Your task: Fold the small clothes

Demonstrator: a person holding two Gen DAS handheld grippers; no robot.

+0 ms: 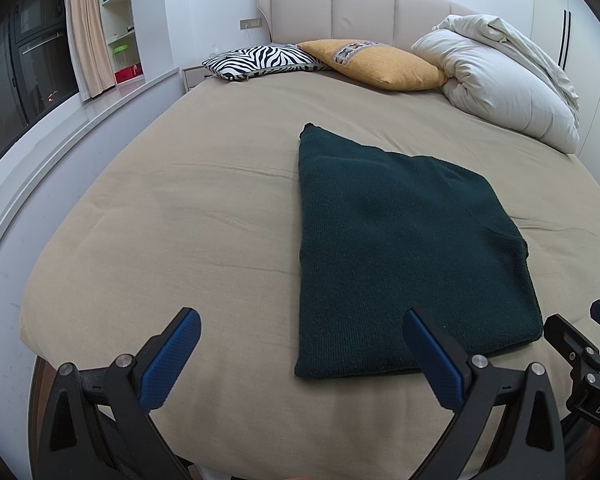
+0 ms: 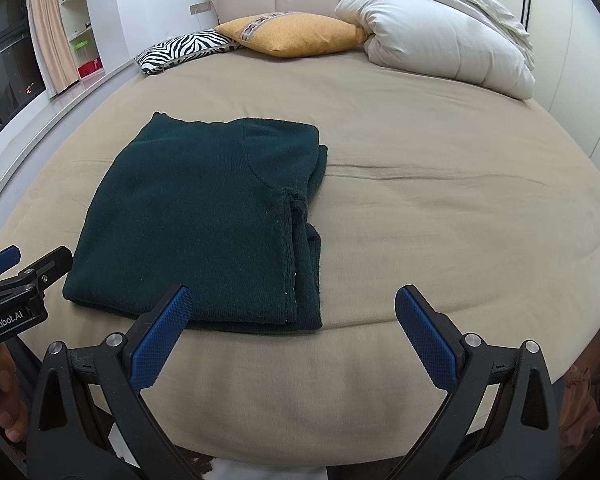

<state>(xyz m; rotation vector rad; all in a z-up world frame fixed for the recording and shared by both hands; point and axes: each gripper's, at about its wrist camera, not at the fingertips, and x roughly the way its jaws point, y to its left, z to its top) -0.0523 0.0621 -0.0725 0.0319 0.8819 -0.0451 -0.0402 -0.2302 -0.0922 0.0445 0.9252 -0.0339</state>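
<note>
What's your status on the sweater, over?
Left hand-held gripper open, empty. Right hand-held gripper open, empty. Green sweater folded flat on bed, untouched. Nothing blocking it.

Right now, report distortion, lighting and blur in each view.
Left wrist view: fisheye bows the bed edges, light soft and even, green sweater sharp. Right wrist view: same curving, dark corner vignette, no glare, knit texture crisp.

- Lighting: even, soft indoor light in both views; window (image 1: 40,52) is dark.
- Shadows: faint, narrow under the green sweater (image 2: 204,220).
- Distortion: strong fisheye curvature; bed (image 1: 180,200) edges bow; black vignette at corners.
- Focus: sharp; no glare.
</note>
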